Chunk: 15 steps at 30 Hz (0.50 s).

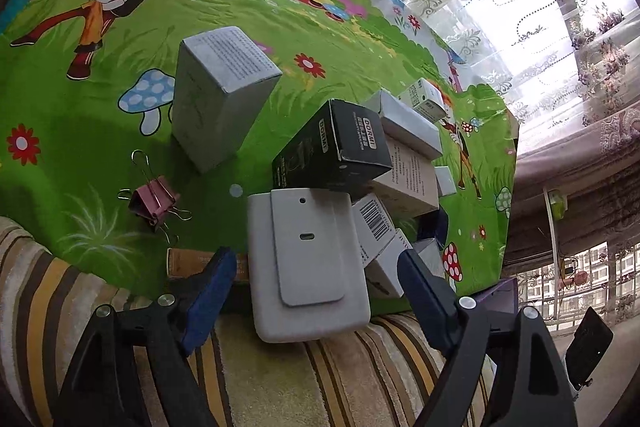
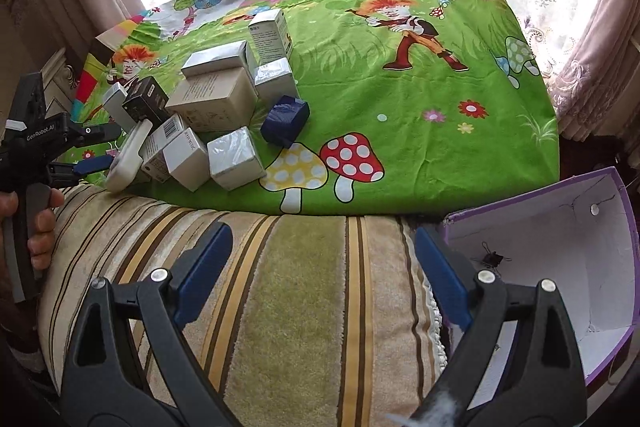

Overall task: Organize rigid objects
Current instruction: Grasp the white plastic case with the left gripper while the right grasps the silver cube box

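My left gripper (image 1: pixel 316 287) is open, its blue pads either side of a flat grey plastic device (image 1: pixel 308 263) that lies at the edge of the green cartoon cloth (image 1: pixel 100 131); the pads do not touch it. Behind it sit a black DORMI box (image 1: pixel 336 147), a tall grey box (image 1: pixel 216 91) and several white boxes (image 1: pixel 400 171). A pink binder clip (image 1: pixel 154 201) lies to the left. My right gripper (image 2: pixel 324 275) is open and empty over the striped cushion (image 2: pixel 304 307). The left gripper (image 2: pixel 96 151) and the box pile (image 2: pixel 212 107) also show in the right wrist view.
A purple-edged open cardboard box (image 2: pixel 560 267) stands at the right, with a black binder clip (image 2: pixel 492 259) inside. A dark blue box (image 2: pixel 286 119) sits beside the pile. Curtains and a window are behind the cloth (image 2: pixel 440 127).
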### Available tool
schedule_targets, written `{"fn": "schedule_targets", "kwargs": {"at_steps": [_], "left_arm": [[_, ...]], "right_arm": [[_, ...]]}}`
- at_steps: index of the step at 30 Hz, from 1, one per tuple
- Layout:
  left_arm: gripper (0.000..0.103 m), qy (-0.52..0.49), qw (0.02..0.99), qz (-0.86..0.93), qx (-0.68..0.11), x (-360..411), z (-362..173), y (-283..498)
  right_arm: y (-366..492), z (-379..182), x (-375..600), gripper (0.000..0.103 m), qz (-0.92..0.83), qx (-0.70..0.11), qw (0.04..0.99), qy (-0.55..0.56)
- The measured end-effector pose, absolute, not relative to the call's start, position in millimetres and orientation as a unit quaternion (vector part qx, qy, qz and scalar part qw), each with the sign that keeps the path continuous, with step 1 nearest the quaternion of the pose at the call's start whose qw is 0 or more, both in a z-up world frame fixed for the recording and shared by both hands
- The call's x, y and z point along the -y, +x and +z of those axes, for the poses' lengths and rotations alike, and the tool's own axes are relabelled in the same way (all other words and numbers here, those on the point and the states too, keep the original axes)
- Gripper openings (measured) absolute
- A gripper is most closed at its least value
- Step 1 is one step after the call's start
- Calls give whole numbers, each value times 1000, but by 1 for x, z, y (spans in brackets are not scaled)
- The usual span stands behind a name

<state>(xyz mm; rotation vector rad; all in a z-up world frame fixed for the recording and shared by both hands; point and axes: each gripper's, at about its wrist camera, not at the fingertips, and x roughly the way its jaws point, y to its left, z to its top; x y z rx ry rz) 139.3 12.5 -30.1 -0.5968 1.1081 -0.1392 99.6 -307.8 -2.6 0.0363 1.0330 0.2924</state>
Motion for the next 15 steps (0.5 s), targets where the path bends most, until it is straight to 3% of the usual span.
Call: {"fn": "schedule_targets", "kwargs": {"at_steps": [15], "left_arm": [[84, -181, 826, -57, -531, 17, -29, 145]], "right_arm": [[146, -27, 231, 94, 199, -506, 833, -102]]}}
